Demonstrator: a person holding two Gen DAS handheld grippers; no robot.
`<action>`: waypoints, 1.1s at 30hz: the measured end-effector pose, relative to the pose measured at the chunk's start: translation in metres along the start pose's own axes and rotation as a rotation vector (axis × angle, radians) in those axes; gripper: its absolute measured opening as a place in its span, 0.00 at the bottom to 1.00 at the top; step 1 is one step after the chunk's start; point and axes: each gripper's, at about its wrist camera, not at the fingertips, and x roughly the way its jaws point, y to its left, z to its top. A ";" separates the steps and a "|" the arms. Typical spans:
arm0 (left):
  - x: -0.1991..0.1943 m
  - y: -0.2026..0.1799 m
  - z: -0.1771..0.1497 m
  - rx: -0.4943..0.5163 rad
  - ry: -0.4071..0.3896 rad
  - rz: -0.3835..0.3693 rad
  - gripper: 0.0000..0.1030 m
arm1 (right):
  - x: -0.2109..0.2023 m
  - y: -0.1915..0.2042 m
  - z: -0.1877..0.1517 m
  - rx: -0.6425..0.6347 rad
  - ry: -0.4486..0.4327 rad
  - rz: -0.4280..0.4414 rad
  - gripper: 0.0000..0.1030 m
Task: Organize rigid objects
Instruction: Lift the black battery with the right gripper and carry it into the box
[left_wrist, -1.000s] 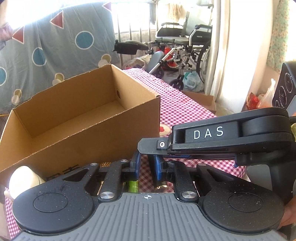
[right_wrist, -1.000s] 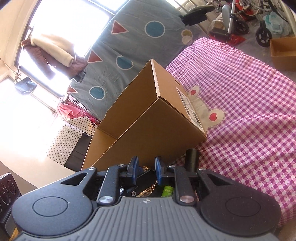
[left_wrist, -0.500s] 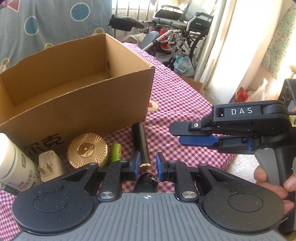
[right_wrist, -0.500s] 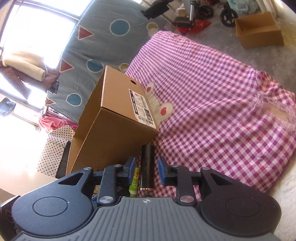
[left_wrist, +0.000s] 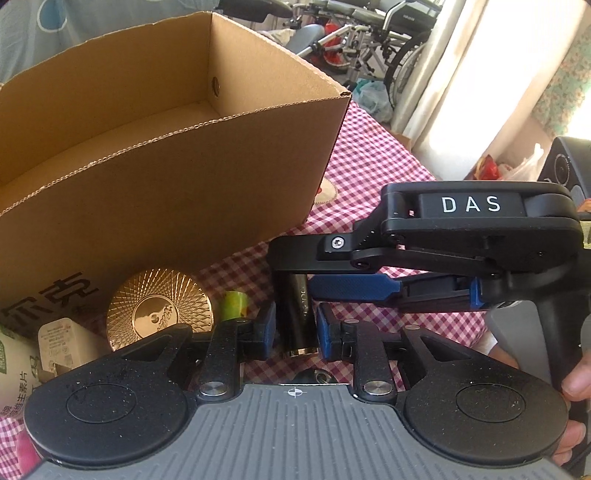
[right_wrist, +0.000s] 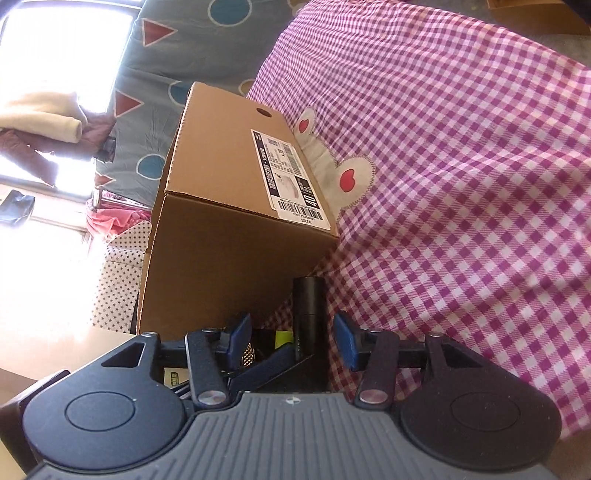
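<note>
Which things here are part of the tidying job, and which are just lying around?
Job: cardboard box, black tube, gold round tin, green tube, white charger, white bottle.
Background: wheelchairs, plastic bag, checked cloth.

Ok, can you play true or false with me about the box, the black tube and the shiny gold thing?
1. The cardboard box is full of toys. False: what shows of its inside is bare.
2. The black tube lies between the left gripper fingers. True.
3. The gold round tin is inside the box. False: it lies outside, on the checkered cloth.
4. The right gripper is open. True.
</note>
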 end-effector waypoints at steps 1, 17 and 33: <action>0.001 0.000 0.000 0.004 -0.006 0.008 0.24 | 0.003 0.001 0.001 -0.002 0.001 0.003 0.50; -0.015 -0.014 -0.008 0.067 -0.086 0.013 0.31 | 0.003 0.004 -0.012 -0.045 -0.057 -0.011 0.29; -0.144 -0.011 0.006 0.012 -0.376 0.075 0.31 | -0.050 0.158 -0.023 -0.428 -0.137 0.076 0.29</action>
